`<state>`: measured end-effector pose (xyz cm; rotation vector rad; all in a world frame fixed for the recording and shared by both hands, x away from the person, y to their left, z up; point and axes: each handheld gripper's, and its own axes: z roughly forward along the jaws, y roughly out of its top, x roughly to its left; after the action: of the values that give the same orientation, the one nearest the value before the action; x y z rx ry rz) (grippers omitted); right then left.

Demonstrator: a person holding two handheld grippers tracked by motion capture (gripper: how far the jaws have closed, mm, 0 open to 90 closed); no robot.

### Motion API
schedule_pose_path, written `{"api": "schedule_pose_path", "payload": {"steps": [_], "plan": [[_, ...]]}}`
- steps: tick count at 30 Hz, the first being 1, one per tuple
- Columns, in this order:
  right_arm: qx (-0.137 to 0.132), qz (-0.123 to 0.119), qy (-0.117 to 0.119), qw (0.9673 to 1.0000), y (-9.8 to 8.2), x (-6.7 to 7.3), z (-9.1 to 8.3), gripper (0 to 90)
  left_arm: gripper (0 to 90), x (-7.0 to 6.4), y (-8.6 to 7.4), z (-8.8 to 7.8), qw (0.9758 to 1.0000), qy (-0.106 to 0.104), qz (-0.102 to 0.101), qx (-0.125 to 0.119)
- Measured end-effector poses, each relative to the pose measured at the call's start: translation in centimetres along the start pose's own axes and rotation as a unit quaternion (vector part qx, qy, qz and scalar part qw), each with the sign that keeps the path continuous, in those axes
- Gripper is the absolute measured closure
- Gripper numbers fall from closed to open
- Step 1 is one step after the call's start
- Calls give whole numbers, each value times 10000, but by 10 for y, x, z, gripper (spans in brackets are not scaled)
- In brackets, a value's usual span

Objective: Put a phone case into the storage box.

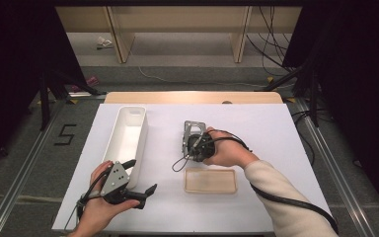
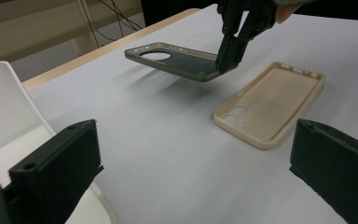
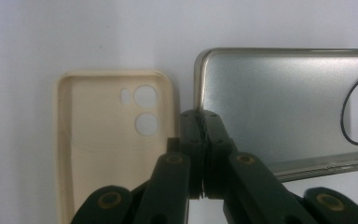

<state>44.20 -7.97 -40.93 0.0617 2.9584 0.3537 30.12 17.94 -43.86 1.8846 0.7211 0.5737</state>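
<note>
Fingers of the right gripper (image 3: 200,140) are clamped tight on the edge of a dark grey plastic phone case (image 2: 179,60), lifted mid-frame; carry it level toward the white oblong bin (image 1: 126,136), left gripper (image 1: 140,190) gaping empty.

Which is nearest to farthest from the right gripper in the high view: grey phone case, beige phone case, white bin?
1. grey phone case: pinched in the right gripper, lifted off the table.
2. beige phone case: flat on the table, just below the hand.
3. white bin: far left.
</note>
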Motion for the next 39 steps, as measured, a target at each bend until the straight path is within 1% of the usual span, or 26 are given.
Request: {"api": "schedule_pose_path", "payload": {"steps": [1, 2, 3, 6, 10, 12, 13, 15, 16, 17, 19, 20, 21, 22, 23, 24, 25, 28, 29, 31, 33, 35, 36, 38, 39], "plan": [[-108, 64, -4, 9999, -3, 2, -2, 893, 14, 0, 0, 0, 10000, 6, -14, 10], [-186, 68, -62, 9998, -7, 3, -5, 893, 15, 0, 0, 0, 10000, 15, -29, 17], [-321, 98, -116, 9994, -11, 4, -7, 893, 18, 0, 0, 0, 10000, 10, -32, 21], [-647, 205, -143, 9976, -23, 10, -12, 894, 21, 0, 0, 2, 10000, 29, -37, 16], [-1030, 364, -126, 9939, -40, 21, -16, 893, 32, 1, 0, 5, 10000, 25, -81, 37], [-1197, 357, -126, 9921, -47, 27, -18, 893, 40, 0, 1, 7, 9999, 16, -142, 28], [-1295, 399, -122, 9907, -50, 31, -18, 893, 48, 0, 2, 8, 9999, 17, -167, 39], [-1423, 435, -87, 9888, -55, 37, -20, 893, 65, -1, 5, 10, 9998, 32, -174, 92], [-1460, 452, -101, 9882, -57, 41, -20, 893, 74, -2, 7, 12, 9998, 9, -184, 115], [-1463, 400, -93, 9884, -59, 44, -20, 893, 87, -2, 9, 15, 9996, 10, -193, 188], [-1489, 388, -108, 9880, -60, 50, -22, 893, 125, -3, 13, 20, 9989, 71, -258, 387], [-1495, 380, -112, 9880, -61, 53, -23, 893, 145, -2, 15, 22, 9984, 62, -324, 450], [-1515, 328, -139, 9878, -61, 55, -24, 893, 145, -2, 17, 26, 9980, 8, -404, 479], [-1529, 325, -136, 9876, -61, 60, -25, 893, 150, -1, 20, 29, 9974, -30, -484, 524], [-1529, 325, -136, 9876, -61, 60, -25, 893, 150, 0, 23, 32, 9968, -35, -548, 581], [-1522, 297, -131, 9878, -61, 62, -25, 893, 151, 1, 27, 36, 9964, -74, -585, 605], [-1555, 261, -173, 9873, -61, 63, -25, 893, 153, 3, 32, 40, 9962, -113, -611, 607], [-1543, 279, -159, 9875, -61, 67, -27, 893, 155, 7, 48, 54, 9948, -139, -663, 760], [-1586, 276, -146, 9869, -61, 69, -27, 893, 161, 9, 55, 59, 9943, -162, -707, 779], [-1585, 243, -139, 9870, -60, 71, -27, 893, 169, 13, 67, 70, 9927, -251, -839, 826], [-1574, 246, -134, 9871, -61, 73, -27, 893, 179, 16, 78, 81, 9911, -240, -936, 921], [-1599, 244, -164, 9867, -60, 75, -28, 893, 186, 19, 88, 91, 9897, -230, -960, 1034], [-1603, 225, -143, 9867, -60, 75, -29, 893, 190, 19, 93, 96, 9889, -226, -964, 1111], [-1596, 214, -173, 9868, -59, 76, -31, 893, 201, 22, 100, 106, 9867, -248, -1004, 1256], [-1610, 165, -165, 9867, -58, 76, -31, 893, 213, 23, 103, 111, 9854, -259, -1039, 1324]]}}
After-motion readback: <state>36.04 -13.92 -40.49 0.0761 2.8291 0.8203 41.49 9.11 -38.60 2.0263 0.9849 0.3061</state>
